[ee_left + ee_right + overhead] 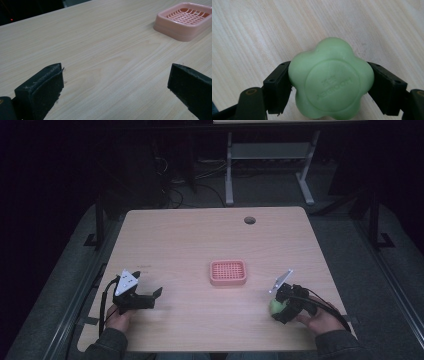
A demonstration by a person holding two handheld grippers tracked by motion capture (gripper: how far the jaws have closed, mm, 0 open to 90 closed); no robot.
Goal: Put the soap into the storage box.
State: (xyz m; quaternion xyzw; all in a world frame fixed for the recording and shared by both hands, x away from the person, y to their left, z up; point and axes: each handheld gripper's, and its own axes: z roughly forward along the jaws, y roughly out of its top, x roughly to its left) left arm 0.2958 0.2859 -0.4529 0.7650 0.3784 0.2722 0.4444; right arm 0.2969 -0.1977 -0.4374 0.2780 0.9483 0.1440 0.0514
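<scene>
A pale green flower-shaped soap (330,80) sits between the jaws of my right gripper (329,85), which is shut on it just above the wooden table. In the high view the green soap (276,306) shows at the front right with the right gripper (281,309) around it. A pink slotted soap dish (228,272) lies near the table's middle; the same dish (185,20) appears at the upper right of the left gripper view. My left gripper (154,296) rests at the front left, open, with bare tabletop between its fingers (42,87).
The light wooden table (200,240) has a round cable hole (249,220) near its far edge. Beyond the table stand a white desk frame (270,155) and cables on a dark floor. Wide bare tabletop lies between the two grippers and the dish.
</scene>
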